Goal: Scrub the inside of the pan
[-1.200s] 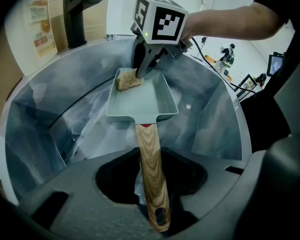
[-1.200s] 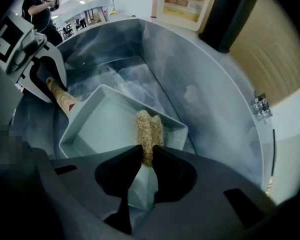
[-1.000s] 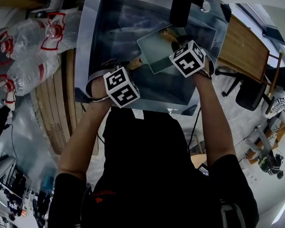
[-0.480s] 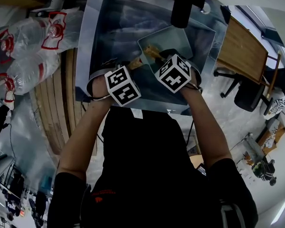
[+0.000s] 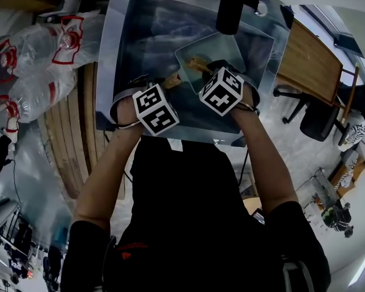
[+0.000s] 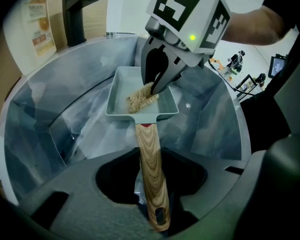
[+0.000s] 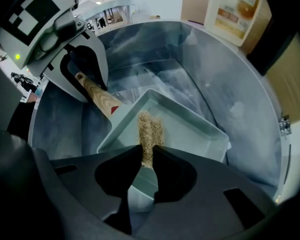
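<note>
In the steel sink [image 5: 140, 29], the square pan [image 7: 190, 126] sits toward the right wall. Our left hand-held gripper [image 6: 152, 194] clamps its wooden handle [image 6: 151, 169]. Our right hand-held gripper [image 7: 147, 156] pinches a fibrous scrubber [image 7: 149, 131] against the pan floor. To scrub well, we should brace the handle firmly and press evenly into the corners.

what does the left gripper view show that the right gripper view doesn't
Only the left gripper view: the wooden handle's holed end between the left gripper's jaws, and the right gripper from outside. Only the right gripper view: the right jaws up close, shut on the scrubber, and the left gripper from outside. Both: the pan in the sink, scrubber on its floor.
</note>
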